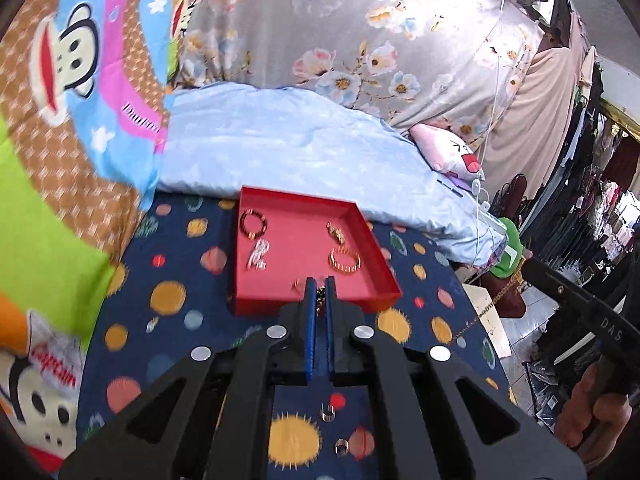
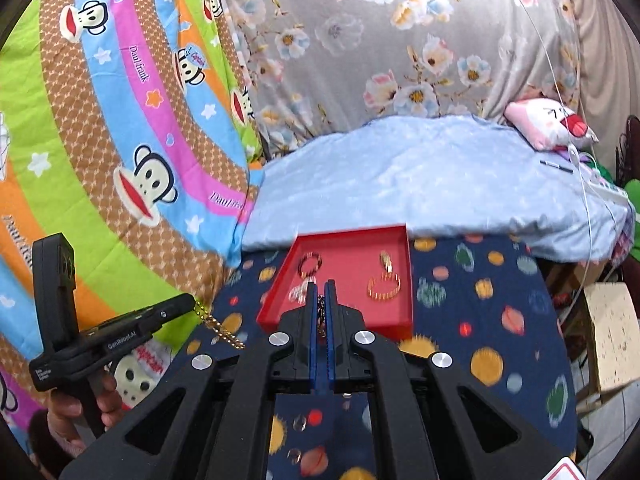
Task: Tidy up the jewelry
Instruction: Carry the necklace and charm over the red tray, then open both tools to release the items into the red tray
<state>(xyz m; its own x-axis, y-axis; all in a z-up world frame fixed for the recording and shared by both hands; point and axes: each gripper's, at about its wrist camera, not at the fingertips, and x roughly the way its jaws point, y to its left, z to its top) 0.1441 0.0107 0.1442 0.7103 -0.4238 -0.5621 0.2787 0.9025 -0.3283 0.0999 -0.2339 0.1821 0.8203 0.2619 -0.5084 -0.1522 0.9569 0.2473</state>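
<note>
A: What is being shown at the left?
B: A striped cartoon-monkey bedsheet is being displayed, with "Paul frank" printed on it; "Captain" is being read on a monkey's cap in the left wrist view. In the right wrist view, the left gripper is being seen with "GenRobot.AI" on its side, and a gold ball chain is being clamped at its tip, the free end trailing onto the navy planet-print cloth.
A: And the middle?
B: A shallow red rectangular tray is being rested on that cloth. A dark red beaded bracelet, a silver sparkly piece, a gold bangle and a small gold item are being held inside it.
A: The right gripper?
B: The right gripper is being kept closed on the chain's other end, above the tray's near edge. Letters "DAS" are being read on its body in the left view.
</note>
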